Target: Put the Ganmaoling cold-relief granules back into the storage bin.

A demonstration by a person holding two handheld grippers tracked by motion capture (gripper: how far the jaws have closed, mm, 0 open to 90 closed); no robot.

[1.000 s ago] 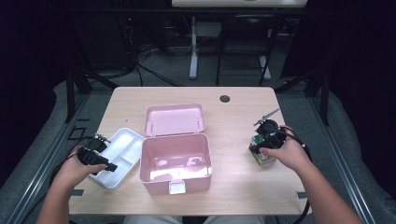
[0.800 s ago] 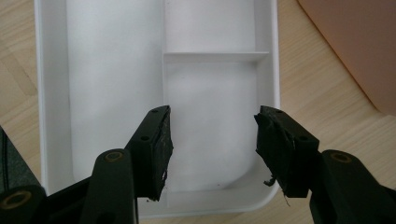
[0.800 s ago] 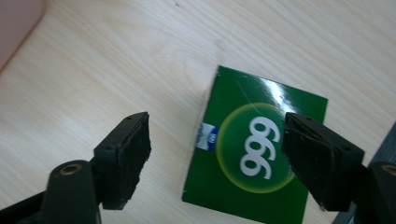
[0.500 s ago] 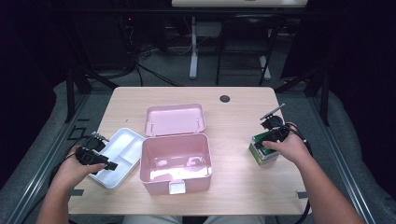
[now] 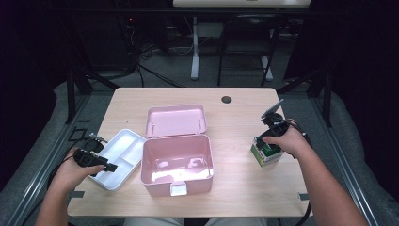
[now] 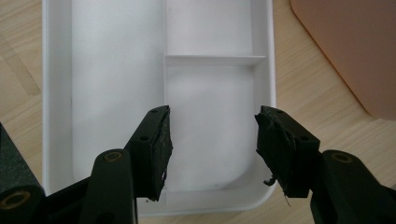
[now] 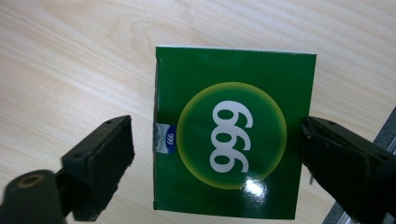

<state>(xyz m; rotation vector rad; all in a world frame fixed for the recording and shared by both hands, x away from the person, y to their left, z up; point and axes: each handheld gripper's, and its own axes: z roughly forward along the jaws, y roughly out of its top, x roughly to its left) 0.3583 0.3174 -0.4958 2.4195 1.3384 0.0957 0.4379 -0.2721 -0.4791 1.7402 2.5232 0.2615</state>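
right tool (image 7: 215,154) straddles green box (image 7: 233,135), jaws apart.

Small print on green box's (image 7: 235,135) blue seal unreadable.

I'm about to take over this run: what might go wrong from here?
The green box sits near the table's right edge; a nudge may push it off. The right gripper's jaws, just opened, straddle it unevenly: one pad touches a side, so closing could skew it. The left gripper hangs over the white tray and could bump it.
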